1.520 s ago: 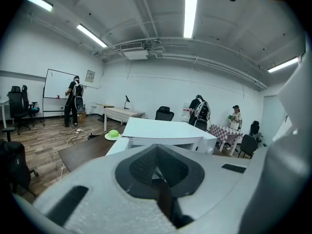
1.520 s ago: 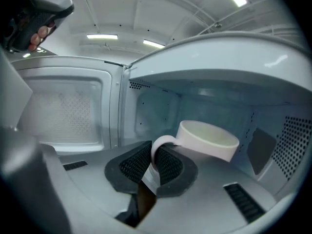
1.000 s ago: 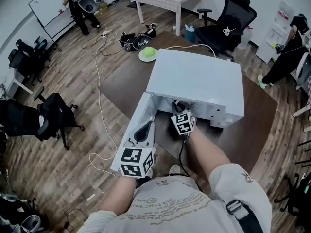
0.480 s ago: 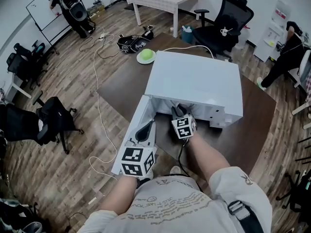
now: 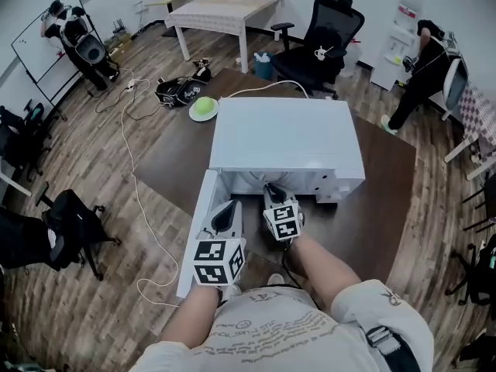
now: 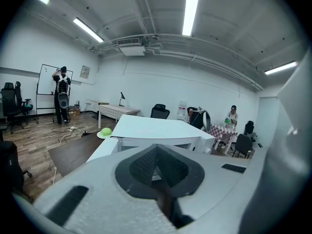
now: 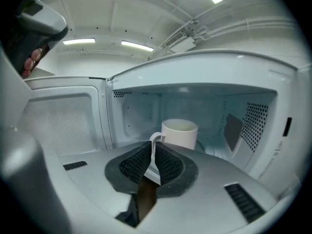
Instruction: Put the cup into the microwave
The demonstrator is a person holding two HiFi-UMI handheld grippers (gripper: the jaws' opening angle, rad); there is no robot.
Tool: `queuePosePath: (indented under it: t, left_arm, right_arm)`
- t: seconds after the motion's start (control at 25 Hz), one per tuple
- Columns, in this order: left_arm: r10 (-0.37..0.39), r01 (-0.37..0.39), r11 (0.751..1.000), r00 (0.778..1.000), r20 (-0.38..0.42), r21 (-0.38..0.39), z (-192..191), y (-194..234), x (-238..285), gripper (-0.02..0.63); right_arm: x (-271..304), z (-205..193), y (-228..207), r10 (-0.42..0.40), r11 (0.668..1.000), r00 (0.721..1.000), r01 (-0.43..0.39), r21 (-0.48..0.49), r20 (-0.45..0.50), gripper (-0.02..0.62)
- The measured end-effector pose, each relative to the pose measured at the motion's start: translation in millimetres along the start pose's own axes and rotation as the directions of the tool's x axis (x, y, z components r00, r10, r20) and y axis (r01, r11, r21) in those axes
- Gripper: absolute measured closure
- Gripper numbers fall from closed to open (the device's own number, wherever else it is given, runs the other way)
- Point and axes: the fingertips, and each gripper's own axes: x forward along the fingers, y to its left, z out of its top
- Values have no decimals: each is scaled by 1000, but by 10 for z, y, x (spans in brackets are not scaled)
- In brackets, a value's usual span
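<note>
A white microwave (image 5: 287,138) stands on a dark brown table (image 5: 372,215), its door (image 5: 195,227) swung open to the left. In the right gripper view a white cup (image 7: 179,133) stands upright inside the microwave's cavity (image 7: 136,113). My right gripper (image 7: 151,152) is shut on the cup's handle (image 7: 153,139), which runs between the pads. From the head view, the right gripper (image 5: 271,191) reaches into the opening and the cup is hidden. My left gripper (image 5: 226,208) hovers by the open door, shut with nothing in it (image 6: 156,155).
A green rounded thing (image 5: 204,108) lies on the table's far left corner. A white cable (image 5: 256,90) runs off the back of the table. Black office chairs (image 5: 322,41) and a white table (image 5: 217,10) stand behind; another chair (image 5: 70,223) is at the left. People stand at the room's edges.
The head view has shifted, so the microwave sits more to the left in the picture. Both grippers keep about the same places at the microwave's opening.
</note>
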Motion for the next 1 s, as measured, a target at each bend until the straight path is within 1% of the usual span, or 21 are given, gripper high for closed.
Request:
queuePosePath:
  t: [0.16, 0.28, 0.36, 0.52, 0.68, 0.88, 1.0]
  left_arm:
    - [-60, 60, 998, 998, 1, 18, 26, -103, 75, 593]
    - [-99, 99, 995, 995, 3, 26, 37, -197, 125, 594]
    - [-122, 122, 992, 992, 5, 28, 41, -243, 156, 594]
    - [-169, 169, 985, 985, 11, 24, 99, -318, 210, 594]
    - [-220, 220, 975, 976, 2, 26, 121, -451, 243, 593]
    - [-262, 263, 964, 965, -12, 38, 69, -615, 238, 593]
    - [-278, 278, 959, 960, -14, 47, 68, -682, 224, 594]
  right_arm:
    - [-254, 76, -54, -41, 997, 999, 41, 67, -1, 569]
    - [-490, 147, -98, -101, 988, 994, 104, 115, -32, 574]
    - [-671, 244, -76, -138, 979, 990, 141, 145, -31, 577]
    - [-1027, 578, -5, -185, 968, 982, 178, 177, 25, 580]
    - [-1370, 942, -47, -220, 960, 972, 202, 193, 79, 581]
    - [-1822, 1425, -72, -274, 951, 940, 232, 206, 202, 581]
    - [-1971, 1533, -83, -284, 943, 928, 224, 246, 242, 583]
